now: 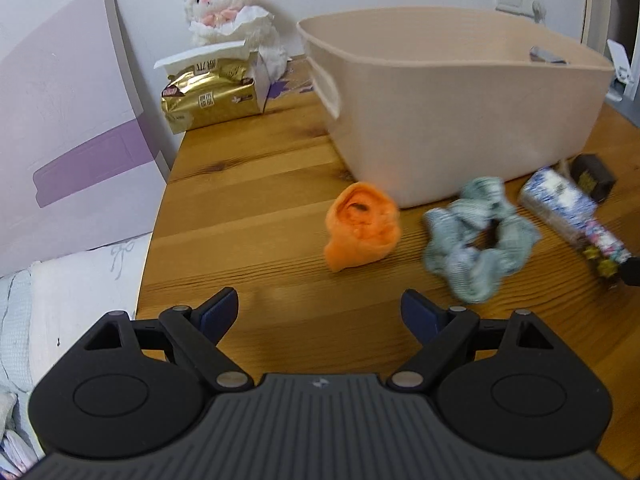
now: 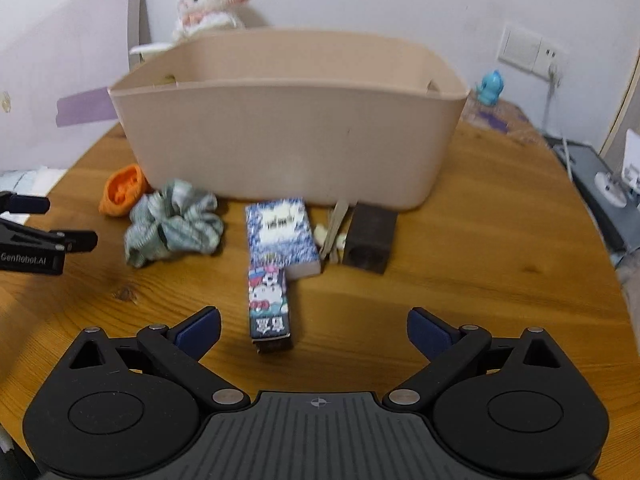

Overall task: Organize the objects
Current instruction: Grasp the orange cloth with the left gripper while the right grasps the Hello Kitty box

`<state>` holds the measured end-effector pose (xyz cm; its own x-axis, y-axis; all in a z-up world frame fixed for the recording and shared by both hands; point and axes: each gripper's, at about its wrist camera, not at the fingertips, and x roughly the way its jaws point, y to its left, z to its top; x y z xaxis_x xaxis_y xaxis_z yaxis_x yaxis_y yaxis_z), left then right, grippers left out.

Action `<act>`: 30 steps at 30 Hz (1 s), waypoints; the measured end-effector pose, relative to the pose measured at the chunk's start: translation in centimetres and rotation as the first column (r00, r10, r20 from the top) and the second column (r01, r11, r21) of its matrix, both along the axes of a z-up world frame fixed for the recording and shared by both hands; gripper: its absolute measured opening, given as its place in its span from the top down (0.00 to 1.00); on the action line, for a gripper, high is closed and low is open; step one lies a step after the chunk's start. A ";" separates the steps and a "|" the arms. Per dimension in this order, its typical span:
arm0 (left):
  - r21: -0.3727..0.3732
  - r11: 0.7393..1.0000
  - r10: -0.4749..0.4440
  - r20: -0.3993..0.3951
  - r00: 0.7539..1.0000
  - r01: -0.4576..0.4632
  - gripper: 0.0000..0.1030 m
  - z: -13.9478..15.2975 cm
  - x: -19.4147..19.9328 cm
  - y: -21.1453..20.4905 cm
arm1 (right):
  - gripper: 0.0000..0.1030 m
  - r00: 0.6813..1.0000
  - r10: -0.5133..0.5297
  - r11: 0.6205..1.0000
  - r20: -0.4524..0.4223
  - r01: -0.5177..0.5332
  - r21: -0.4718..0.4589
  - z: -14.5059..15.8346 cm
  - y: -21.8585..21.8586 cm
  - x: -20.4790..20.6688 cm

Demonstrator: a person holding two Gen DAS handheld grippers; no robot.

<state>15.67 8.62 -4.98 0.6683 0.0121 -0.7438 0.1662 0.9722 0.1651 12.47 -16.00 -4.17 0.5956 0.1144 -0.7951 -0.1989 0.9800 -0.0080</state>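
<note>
barely begun by the look of it: orange sock [image 1: 362,226], grey scrunchie [image 1: 480,236], patterned box [image 2: 282,232], slim cartoon box [image 2: 269,306] and dark block [image 2: 370,238] all out on the wooden table [image 1: 248,184], just in front of the beige bin [image 2: 288,136]. inside the bin, only a small grey thing [image 1: 546,55] glimpsed over the rim, rest hidden. left gripper [image 1: 320,312] and right gripper [image 2: 314,330] both spread wide, holding nothing
</note>
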 end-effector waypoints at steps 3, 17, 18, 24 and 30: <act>0.009 0.999 -0.037 0.013 0.999 0.037 0.13 -1.0 1.0 0.5 | 0.05 1.000 -0.006 1.000 -0.024 0.005 -0.006 -0.9 0.2 0.6; -0.056 0.976 -0.206 0.089 0.975 0.211 0.17 -1.7 4.5 0.7 | 0.28 1.000 -0.017 1.000 -0.004 0.017 0.002 -1.6 0.5 1.6; -0.074 0.974 -0.210 0.082 0.974 0.216 0.24 -1.7 4.7 0.8 | 0.33 1.000 -0.012 1.000 -0.003 0.012 0.002 -1.5 0.6 1.6; -0.144 0.962 -0.229 0.052 0.972 0.234 0.56 -1.3 4.3 0.6 | 0.64 1.000 0.029 1.000 -0.001 -0.029 -0.003 -1.1 1.5 1.2; -0.129 0.956 -0.260 0.045 0.964 0.264 0.89 -1.0 3.2 -0.2 | 0.80 1.000 0.027 1.000 -0.012 -0.027 0.013 -0.8 0.9 0.6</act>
<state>18.91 8.39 -6.03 0.6549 -0.2637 -0.7082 0.4155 0.9084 0.0459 13.04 -15.09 -5.00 0.5822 0.1407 -0.8008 -0.2250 0.9743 0.0077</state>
